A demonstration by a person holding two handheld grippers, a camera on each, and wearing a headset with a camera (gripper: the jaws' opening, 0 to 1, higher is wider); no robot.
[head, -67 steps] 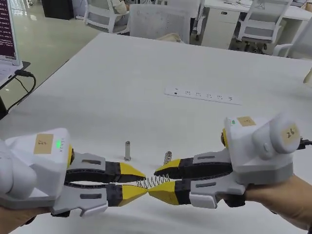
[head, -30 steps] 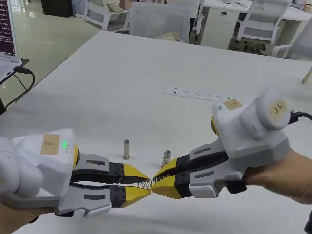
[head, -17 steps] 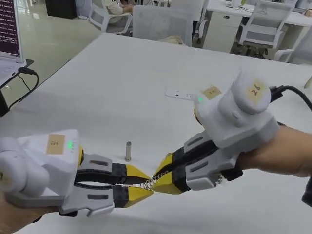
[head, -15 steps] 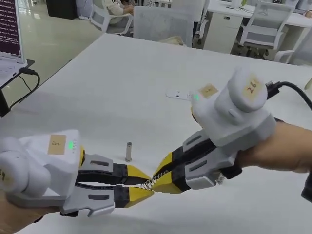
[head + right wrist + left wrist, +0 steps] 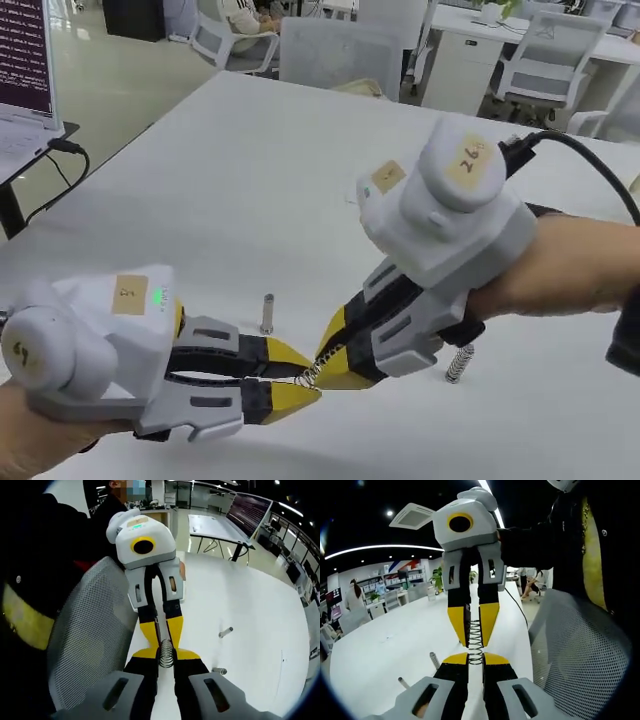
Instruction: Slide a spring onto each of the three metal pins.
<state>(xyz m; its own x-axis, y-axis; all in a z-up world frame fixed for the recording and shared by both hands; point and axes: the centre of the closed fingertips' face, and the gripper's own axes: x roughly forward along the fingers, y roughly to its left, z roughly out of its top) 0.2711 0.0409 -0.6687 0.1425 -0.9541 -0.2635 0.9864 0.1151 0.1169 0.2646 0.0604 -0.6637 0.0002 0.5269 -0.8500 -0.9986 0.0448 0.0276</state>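
1. My left gripper (image 5: 294, 386) was closed on one end of the spring (image 5: 311, 373). My right gripper (image 5: 336, 364) was closed on the other end. Both pairs of jaws were pinched on the wire, tips almost meeting.
2. The spring hung between the two tips, just above the table (image 5: 250, 180), near me and short of the bare pin (image 5: 267, 313). It wasn't on any pin yet.
3. Risk: both ends were gripped, so any pull apart or twist between my hands would probably stretch or kink the coils. A bent spring wouldn't slide down a pin cleanly.
4. Risk: the wire is thin and springy. If one side had let go while the spring was loaded, it could have flicked out of the other jaws and rolled off across the table.
5. Risk: the bare pin stood upright just behind the tips. I couldn't tell if it was fixed, so a careless swing of a jaw could have knocked it.
6. Around: a second pin (image 5: 458, 362) already wearing a spring stood to the right, close beside the right gripper's body. A laptop (image 5: 25, 60) sat far left and chairs (image 5: 330, 50) stood beyond the table.
7. In the way: the right gripper came down steeply and its bulk covered the table behind it in the head view. Its cable (image 5: 580, 165) trailed over my wrist.
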